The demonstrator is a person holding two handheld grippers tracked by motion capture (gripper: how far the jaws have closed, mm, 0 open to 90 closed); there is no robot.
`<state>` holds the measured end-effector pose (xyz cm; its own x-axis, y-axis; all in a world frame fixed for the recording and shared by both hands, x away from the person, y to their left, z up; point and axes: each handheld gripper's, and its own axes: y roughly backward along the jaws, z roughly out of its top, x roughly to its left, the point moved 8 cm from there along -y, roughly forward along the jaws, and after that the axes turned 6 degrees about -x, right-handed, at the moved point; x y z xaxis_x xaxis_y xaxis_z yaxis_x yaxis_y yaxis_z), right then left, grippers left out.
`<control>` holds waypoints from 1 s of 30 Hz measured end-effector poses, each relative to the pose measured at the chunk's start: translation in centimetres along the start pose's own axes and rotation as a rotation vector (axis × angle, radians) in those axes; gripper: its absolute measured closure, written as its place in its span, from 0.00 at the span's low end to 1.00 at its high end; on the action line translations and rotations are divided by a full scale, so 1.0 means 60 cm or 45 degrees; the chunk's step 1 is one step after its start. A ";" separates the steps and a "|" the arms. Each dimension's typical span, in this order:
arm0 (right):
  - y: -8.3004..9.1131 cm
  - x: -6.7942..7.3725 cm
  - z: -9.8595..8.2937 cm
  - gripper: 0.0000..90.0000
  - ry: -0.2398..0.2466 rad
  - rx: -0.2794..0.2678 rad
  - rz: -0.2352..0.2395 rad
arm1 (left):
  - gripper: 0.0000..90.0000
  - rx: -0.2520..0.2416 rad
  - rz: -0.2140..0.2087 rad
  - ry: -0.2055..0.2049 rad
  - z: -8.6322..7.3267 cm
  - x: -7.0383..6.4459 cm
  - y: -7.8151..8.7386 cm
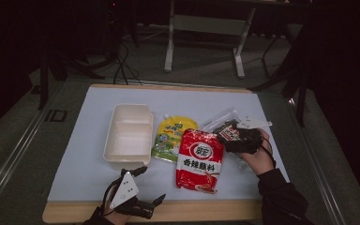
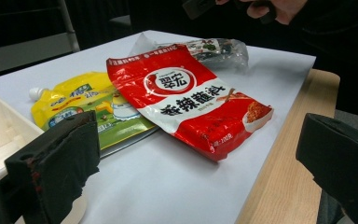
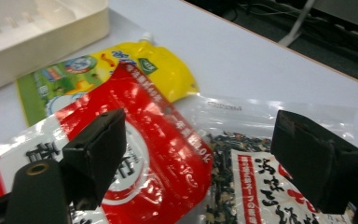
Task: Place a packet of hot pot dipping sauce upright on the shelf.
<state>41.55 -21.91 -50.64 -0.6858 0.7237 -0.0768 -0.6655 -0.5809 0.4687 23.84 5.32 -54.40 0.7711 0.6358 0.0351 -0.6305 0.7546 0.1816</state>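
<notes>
Right gripper (image 1: 236, 136) hovering, jaws open, over clear seaweed packet (image 3: 261, 186): light, crinkly, slippery; pinching edge seam likely best. Left gripper (image 1: 151, 185) idling, jaws open.

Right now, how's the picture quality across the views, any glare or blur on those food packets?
High view: dim, dark surroundings, small print soft. Left gripper view: red packet sharp, mild sheen; near left tongs blurred. Right gripper view: strong glare streaks on the red packet, reflections on the clear seaweed bag, right tongs out of focus.
</notes>
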 end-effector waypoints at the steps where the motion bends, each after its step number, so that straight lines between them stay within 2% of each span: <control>1: -0.002 -0.002 -0.001 0.20 -0.005 0.001 0.003 | 0.01 0.001 0.000 -0.001 0.000 0.000 0.000; 4: -0.008 -0.009 -0.008 0.21 -0.038 0.019 0.020 | 0.01 0.004 -0.002 -0.002 -0.001 0.000 -0.001; 5: -0.010 -0.011 -0.012 0.21 -0.038 0.029 0.007 | 0.01 0.004 -0.003 -0.002 -0.001 -0.001 -0.001; 7: -0.014 -0.013 -0.017 0.26 -0.034 0.039 0.021 | 0.01 0.003 -0.002 -0.002 -0.001 0.000 -0.001; 15: -0.036 -0.025 -0.038 0.27 -0.057 0.097 0.003 | 0.01 0.009 -0.003 -0.006 -0.002 0.000 -0.001; 21: -0.049 -0.021 -0.052 0.30 -0.065 0.140 0.008 | 0.01 0.012 -0.002 -0.004 -0.003 0.000 -0.001; 24: -0.057 -0.019 -0.063 0.41 -0.091 0.166 0.027 | 0.01 0.017 0.005 -0.007 -0.003 0.001 -0.002; 30: -0.069 -0.015 -0.079 0.52 -0.112 0.239 0.079 | 0.01 0.017 0.000 -0.008 -0.003 0.000 -0.002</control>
<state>43.53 -21.95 -56.67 -0.6899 0.7232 0.0309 -0.5505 -0.5519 0.6264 23.89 5.26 -54.63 0.7715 0.6348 0.0417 -0.6295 0.7523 0.1946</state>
